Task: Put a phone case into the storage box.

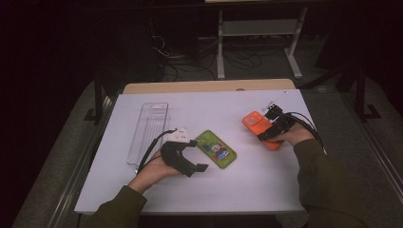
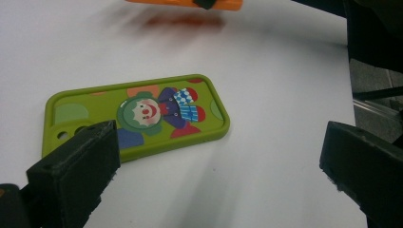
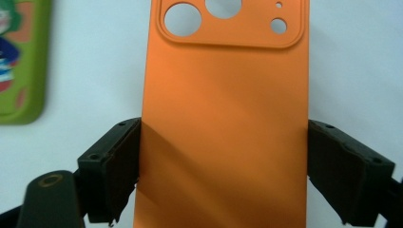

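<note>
Two phone cases lie in reach on the white surface (image 1: 157, 190), one orange and one green. The orange phone case (image 3: 223, 123) is clamped across its width between the jaws of the right tool (image 1: 271, 130); in the right gripper view both black pads press against its long edges, and its camera cutout with four holes points away from the tool. From the high view it sits at the right side of the surface, angled, with the person's right hand behind it. The shadow under it in the left gripper view suggests it is raised off the surface.

The green phone case (image 2: 138, 116), printed with a clown figure, lies flat near the middle of the surface, well apart from the orange one. The left tool (image 1: 190, 161) rests just beside it, jaws wide apart with nothing between them.

One clear plastic tray (image 1: 148, 130) lies lengthwise at the left of the surface, beyond the left hand (image 1: 149, 173).
</note>
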